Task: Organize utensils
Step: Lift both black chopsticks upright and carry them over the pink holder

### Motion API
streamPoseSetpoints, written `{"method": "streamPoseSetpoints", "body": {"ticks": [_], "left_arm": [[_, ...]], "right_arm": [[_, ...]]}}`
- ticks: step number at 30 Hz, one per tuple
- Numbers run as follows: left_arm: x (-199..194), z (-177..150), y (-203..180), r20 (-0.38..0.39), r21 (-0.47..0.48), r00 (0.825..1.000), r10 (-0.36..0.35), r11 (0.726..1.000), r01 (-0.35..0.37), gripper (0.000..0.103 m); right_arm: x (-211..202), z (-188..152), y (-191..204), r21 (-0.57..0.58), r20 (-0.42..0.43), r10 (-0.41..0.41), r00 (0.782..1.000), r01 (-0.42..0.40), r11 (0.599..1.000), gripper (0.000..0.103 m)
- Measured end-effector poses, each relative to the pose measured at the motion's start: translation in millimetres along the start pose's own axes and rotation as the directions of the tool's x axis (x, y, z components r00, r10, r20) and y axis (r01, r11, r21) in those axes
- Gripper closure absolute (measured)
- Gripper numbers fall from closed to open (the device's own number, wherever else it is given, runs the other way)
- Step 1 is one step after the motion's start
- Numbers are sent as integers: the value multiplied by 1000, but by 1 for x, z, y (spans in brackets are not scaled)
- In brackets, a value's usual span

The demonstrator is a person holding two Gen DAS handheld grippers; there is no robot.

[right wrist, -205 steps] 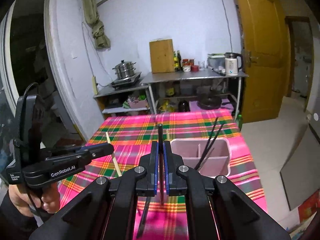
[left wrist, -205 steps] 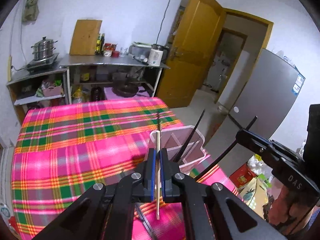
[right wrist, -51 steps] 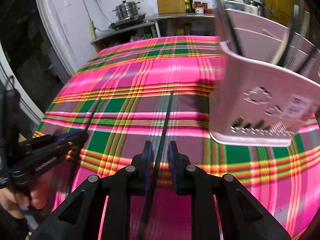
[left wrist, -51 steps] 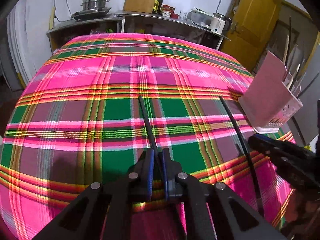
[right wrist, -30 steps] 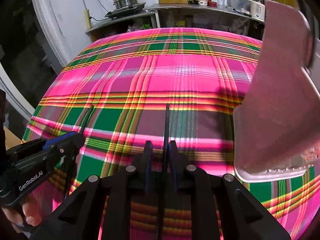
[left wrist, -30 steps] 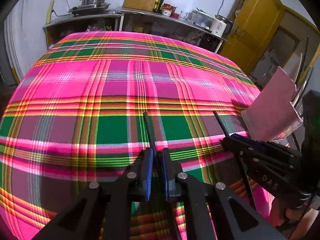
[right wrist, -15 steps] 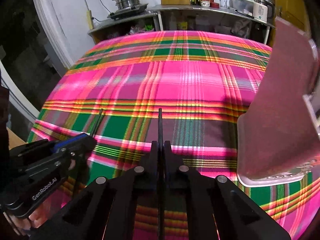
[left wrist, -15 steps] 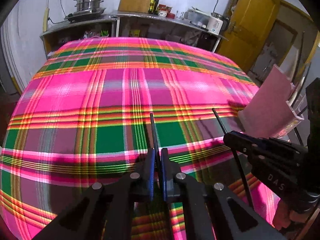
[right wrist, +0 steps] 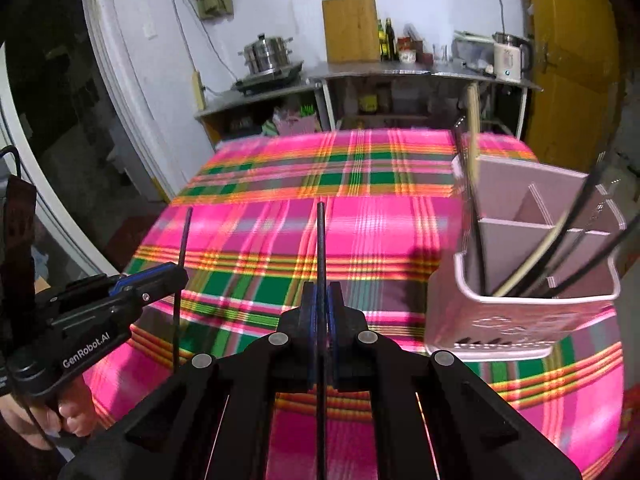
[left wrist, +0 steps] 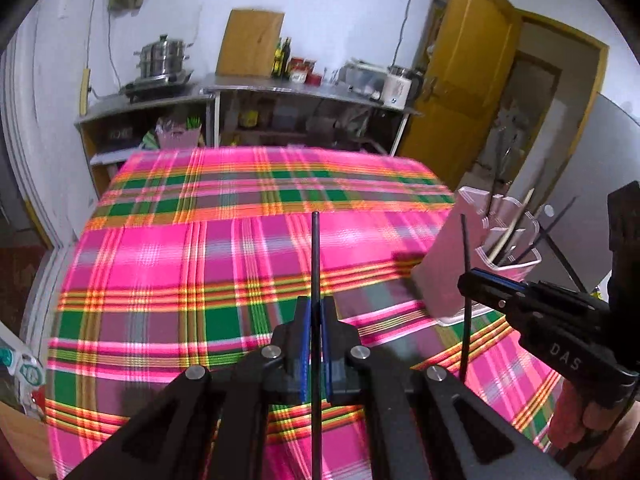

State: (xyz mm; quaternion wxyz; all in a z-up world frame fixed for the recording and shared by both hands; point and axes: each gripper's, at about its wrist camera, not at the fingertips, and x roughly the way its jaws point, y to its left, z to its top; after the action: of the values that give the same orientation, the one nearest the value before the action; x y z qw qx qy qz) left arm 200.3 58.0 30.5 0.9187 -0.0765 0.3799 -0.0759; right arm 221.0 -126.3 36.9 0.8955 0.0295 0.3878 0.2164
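Note:
My left gripper (left wrist: 315,312) is shut on a black chopstick (left wrist: 315,256) and holds it upright above the plaid tablecloth (left wrist: 200,264). It also shows in the right wrist view (right wrist: 176,276). My right gripper (right wrist: 321,300) is shut on another black chopstick (right wrist: 320,248), also held upright; it shows in the left wrist view (left wrist: 468,280). The pink utensil holder (right wrist: 520,316) stands at the table's right side, beside the right gripper, and holds several black chopsticks and a pale one. It also shows in the left wrist view (left wrist: 444,272).
A counter (left wrist: 304,90) with a steamer pot (left wrist: 162,56), cutting board (left wrist: 250,42), bottles and a kettle (left wrist: 398,86) stands beyond the table. A yellow door (left wrist: 468,80) is at the right. The table's right edge drops off behind the holder.
Both grippers have lifted their chopsticks off the cloth and tipped up. The chopsticks now stand upright in the air and the room beyond the table has come into view.

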Motion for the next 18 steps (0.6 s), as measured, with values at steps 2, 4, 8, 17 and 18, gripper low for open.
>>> {"method": "streamPoseSetpoints", "body": {"ticks": [2, 4, 8, 17, 18], "left_arm": [[-11, 4, -6, 17, 8, 1000, -8, 1000, 7, 98], [-20, 6, -13, 31, 17, 999, -15, 1000, 14, 98], [-33, 10, -24, 48, 34, 998, -28, 999, 26, 98], [-49, 17, -49, 66, 64, 996, -59, 996, 55, 99], [-50, 18, -51, 66, 65, 996, -63, 996, 58, 99]], "right_arm": [[-14, 2, 1, 1, 23, 1, 1000, -1, 1000, 98], [-29, 4, 2, 0, 45, 2, 999, -2, 1000, 98], [-50, 4, 3, -1, 77, 0, 997, 0, 1000, 98], [-81, -1, -5, 23, 121, -7, 993, 4, 1000, 98], [-84, -2, -7, 26, 124, -9, 992, 6, 1000, 98]]}}
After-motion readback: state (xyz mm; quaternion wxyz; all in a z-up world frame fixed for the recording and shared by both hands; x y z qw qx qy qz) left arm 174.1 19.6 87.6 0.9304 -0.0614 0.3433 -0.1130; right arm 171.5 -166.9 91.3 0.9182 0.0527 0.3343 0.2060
